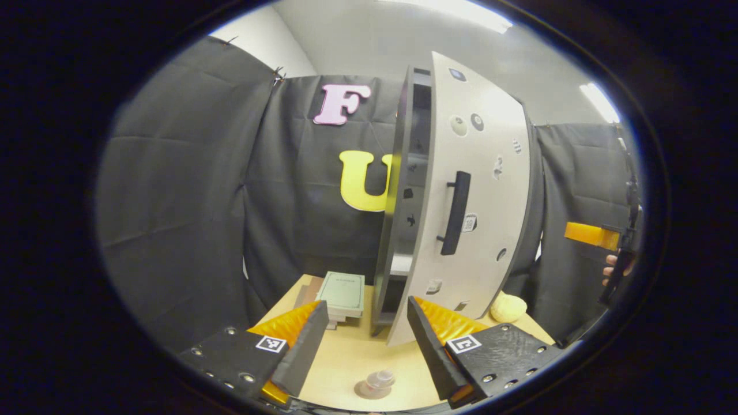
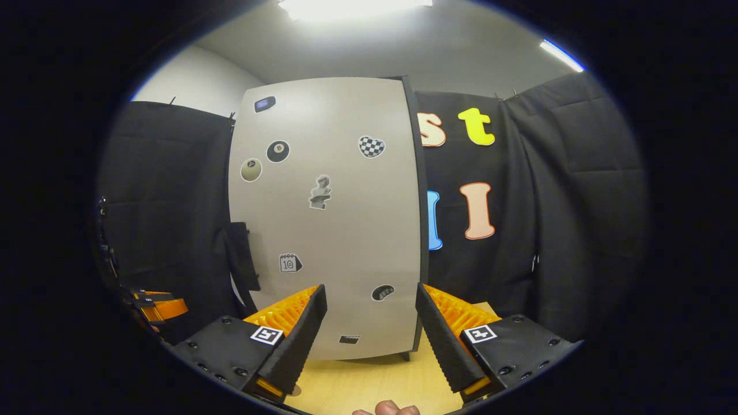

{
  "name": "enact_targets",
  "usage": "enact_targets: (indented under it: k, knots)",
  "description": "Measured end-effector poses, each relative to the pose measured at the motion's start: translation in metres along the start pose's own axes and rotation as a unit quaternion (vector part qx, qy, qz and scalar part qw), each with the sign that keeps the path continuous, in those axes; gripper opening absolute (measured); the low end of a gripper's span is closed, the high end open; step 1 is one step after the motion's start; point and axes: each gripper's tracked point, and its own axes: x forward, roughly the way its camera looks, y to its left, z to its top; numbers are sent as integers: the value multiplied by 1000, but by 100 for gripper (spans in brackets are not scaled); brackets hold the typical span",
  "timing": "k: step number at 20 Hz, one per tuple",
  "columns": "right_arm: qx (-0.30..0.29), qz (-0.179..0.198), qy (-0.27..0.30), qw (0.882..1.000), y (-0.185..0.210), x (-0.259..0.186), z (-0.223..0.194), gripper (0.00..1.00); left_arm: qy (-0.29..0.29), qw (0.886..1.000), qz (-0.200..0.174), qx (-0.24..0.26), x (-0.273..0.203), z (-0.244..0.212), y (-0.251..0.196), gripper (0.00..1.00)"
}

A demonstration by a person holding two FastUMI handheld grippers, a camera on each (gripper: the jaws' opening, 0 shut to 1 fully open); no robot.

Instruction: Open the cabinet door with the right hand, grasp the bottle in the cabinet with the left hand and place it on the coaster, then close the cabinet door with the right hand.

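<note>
**Stock on hand: door ajar, bottle on coaster, closing outstanding**

1. Cabinet point(image 1: 403, 190): tall and dark, standing at the back of my worktop point(image 1: 357, 351).
2. Cabinet door point(image 1: 478, 190): pale, stickered, with a dark bar handle point(image 1: 455, 213). In the left gripper view it stands partly open, showing the dark shelf edges behind it. In the right gripper view the door face point(image 2: 328, 213) is square in front of me.
3. Worktop: light wood. A stack of books point(image 1: 341, 295) lies left of the cabinet, and a soft yellow item point(image 1: 507, 307) lies near its right foot.
4. Left tool point(image 1: 367, 337): released, jaws spread, nothing between them, aimed at the cabinet's foot.
5. Right tool point(image 2: 371, 323): released, jaws spread and empty, facing the lower door, not touching the handle as far as I can tell.
6. Bottle point(image 1: 380, 378): small and clear, standing on the round coaster point(image 1: 369, 390) at the near edge of the worktop, just ahead of my left tool.

Progress, as I judge it: opening, fetching and placing look done. Closing the door with my right tool is left.
</note>
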Motion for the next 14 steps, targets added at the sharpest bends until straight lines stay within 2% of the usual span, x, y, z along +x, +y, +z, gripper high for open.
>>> enact_targets:
  k: [8,9,10,11,14]
  knots:
    - [-34,-7,-16,999,-69,-19,18,98,-49,998,24,-11,-15,46,-34,82]
    - [-40,-10,-14,999,-76,-21,19,98,-54,998,21,-12,-18,52,-40,87]
    - [-46,-10,-12,999,-82,-22,19,98,-58,998,21,-13,-20,57,-42,83]
    - [-48,-8,-10,999,-86,-23,21,98,-63,998,20,-11,-22,63,-44,85]
    - [-31,-4,-12,999,-97,-24,27,98,-65,998,23,8,-26,75,-50,82]
